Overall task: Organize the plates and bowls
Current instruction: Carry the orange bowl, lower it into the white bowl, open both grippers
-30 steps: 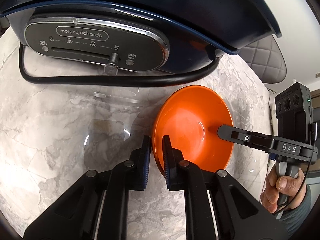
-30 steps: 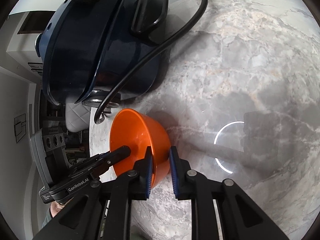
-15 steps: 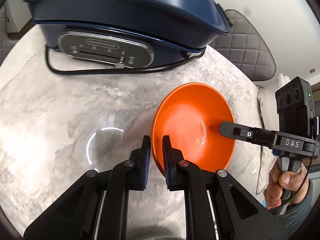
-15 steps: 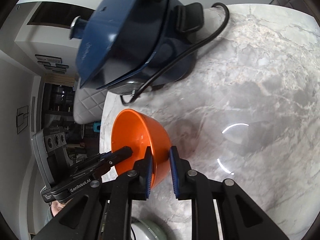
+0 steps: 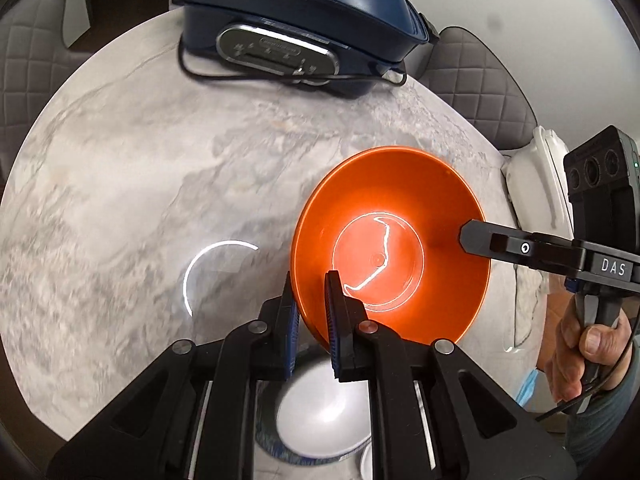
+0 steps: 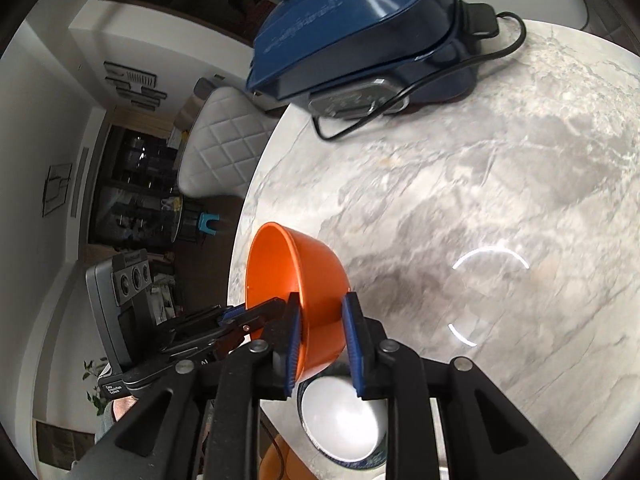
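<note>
An orange bowl [image 5: 394,240] is held in the air above the marble table [image 5: 140,168], gripped on two sides. My left gripper [image 5: 312,322] is shut on its near rim. My right gripper [image 6: 320,344] is shut on the opposite rim, with the bowl [image 6: 304,284] tilted in that view. The right gripper also shows in the left wrist view [image 5: 520,248], reaching in from the right. A white bowl with a dark blue rim [image 5: 320,412] sits on the table below the orange bowl, also visible in the right wrist view [image 6: 344,416].
A dark blue electric cooker [image 5: 296,20] with a black cord [image 5: 208,74] stands at the far side of the table. Grey quilted chairs [image 5: 480,80] surround the table. A white object [image 5: 536,184] lies at the right edge. Something orange [image 6: 276,460] lies beside the white bowl.
Both grippers have lifted the orange bowl up and drawn it back from the cooker. The white bowl has come into view beneath it.
</note>
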{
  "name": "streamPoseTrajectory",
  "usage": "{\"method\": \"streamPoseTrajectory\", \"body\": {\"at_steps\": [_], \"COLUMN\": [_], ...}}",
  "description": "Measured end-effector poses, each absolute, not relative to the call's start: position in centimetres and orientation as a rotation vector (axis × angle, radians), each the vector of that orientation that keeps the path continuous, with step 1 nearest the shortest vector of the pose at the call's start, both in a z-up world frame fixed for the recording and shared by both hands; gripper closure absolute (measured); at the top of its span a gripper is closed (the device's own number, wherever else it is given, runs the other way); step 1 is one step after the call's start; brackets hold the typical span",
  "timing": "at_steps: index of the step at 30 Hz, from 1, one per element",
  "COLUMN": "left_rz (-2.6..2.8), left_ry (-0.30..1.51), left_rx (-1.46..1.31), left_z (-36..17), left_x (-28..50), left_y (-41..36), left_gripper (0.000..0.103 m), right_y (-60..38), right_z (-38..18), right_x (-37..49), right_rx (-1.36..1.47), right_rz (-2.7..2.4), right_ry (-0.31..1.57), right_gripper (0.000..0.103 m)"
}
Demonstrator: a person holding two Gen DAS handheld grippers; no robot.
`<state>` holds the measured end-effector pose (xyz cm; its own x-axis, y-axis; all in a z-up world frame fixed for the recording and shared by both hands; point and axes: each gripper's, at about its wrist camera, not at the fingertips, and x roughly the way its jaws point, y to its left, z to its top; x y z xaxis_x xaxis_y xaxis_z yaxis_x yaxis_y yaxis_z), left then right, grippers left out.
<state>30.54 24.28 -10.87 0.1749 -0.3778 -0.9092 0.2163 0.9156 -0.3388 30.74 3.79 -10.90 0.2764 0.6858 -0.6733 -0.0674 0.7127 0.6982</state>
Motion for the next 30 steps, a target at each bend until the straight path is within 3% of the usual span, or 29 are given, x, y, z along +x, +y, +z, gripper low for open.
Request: {"method": "streamPoseTrajectory", "body": {"at_steps": [13, 30], "left_rz": [-0.425, -0.401], "left_ry": [1.356, 1.42], "left_rx": [-0.176, -0.08], "left_z": [-10.8, -15.8], "left_x": [20.5, 18.4], "left_y": [28.2, 26.2], "left_gripper": [0.093, 0.092], "right_y": [7.3, 7.3], "right_z": [-13.1, -17.4], "right_x": [22.6, 18.4], "right_rx": [0.592, 0.526], "right_rz": [0.561, 0.473], "right_ry": [1.253, 1.325], "right_gripper": [0.08, 0.08]}}
